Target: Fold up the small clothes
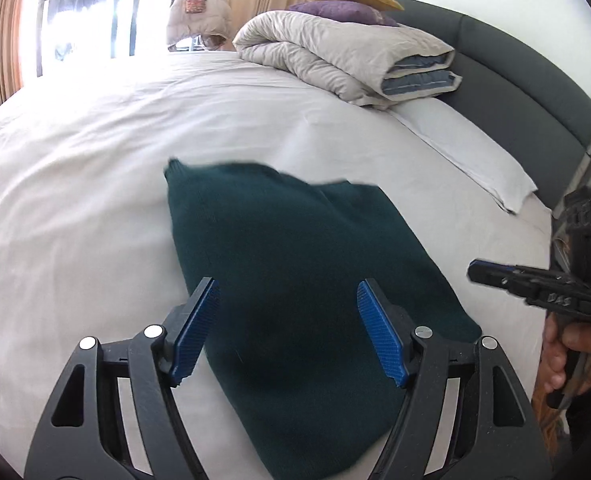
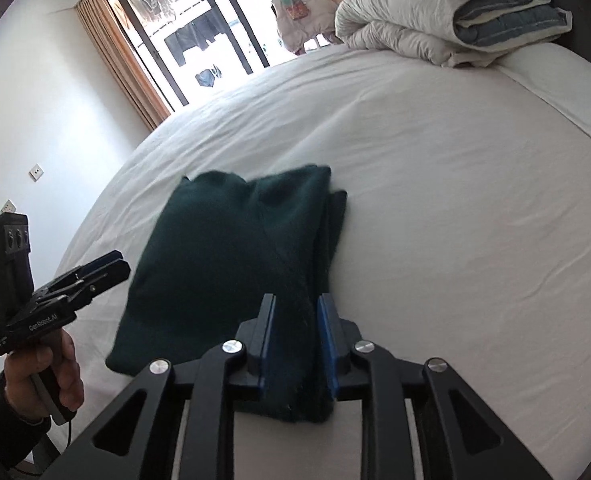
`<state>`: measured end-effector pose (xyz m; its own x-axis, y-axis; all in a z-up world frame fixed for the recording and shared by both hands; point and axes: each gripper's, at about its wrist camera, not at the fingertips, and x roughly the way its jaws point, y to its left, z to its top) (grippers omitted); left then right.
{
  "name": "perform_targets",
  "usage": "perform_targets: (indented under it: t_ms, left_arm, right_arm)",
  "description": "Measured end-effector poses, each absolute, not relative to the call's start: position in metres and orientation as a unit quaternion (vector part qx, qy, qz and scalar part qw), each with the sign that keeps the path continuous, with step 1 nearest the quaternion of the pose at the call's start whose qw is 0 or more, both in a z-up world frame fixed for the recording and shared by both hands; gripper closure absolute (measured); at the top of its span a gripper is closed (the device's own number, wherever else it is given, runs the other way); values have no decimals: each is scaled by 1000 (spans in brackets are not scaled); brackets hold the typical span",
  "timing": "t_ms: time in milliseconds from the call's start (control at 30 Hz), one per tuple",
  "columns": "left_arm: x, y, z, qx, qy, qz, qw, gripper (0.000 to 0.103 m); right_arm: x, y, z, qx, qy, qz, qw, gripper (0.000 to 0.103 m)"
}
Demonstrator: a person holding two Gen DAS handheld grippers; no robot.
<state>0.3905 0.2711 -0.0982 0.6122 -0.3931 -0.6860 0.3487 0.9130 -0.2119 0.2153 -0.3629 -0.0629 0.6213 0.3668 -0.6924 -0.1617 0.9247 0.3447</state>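
A dark green sweater [image 1: 295,280] lies folded on the white bed [image 1: 75,200], near its middle. The left gripper [image 1: 289,324] hovers above the sweater's near end, its 2 blue pads spread wide with nothing pinched. The right gripper [image 2: 295,336] sits over the sweater's right edge, jaws narrow but apart; whether the pads press the cloth cannot be told. A folded duvet [image 1: 347,60] rests by the headboard [image 1: 515,92].
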Motion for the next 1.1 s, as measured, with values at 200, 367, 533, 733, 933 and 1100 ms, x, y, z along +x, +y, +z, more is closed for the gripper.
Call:
perform_targets:
  t_ms: [200,367,533,733,933,1100]
  left_arm:
    - [442,263,-126,-2,438,-172,882,33]
    - [440,282,-155,-37,452,-184,872,24]
    - [428,314,-143,-91,419,-149,891,23]
    - [446,333,-159,-207,468,-186,839,23]
    - [457,323,-179,-236,497,-218,806,23]
    - [469,301,-185,-219,514,-243,793,23]
  right_arm:
    - [284,-317,-59,81,416,178,888,69]
    - [305,-304,-89,8,448,139,883,57]
    - [275,-347,-80,72,412,114,901,47]
    - [276,-383,-91,196,432,160,865,40]
    - [291,-375,-121,223,477,172,833,39]
    - [313,-360,-126,219,497,189,818,53]
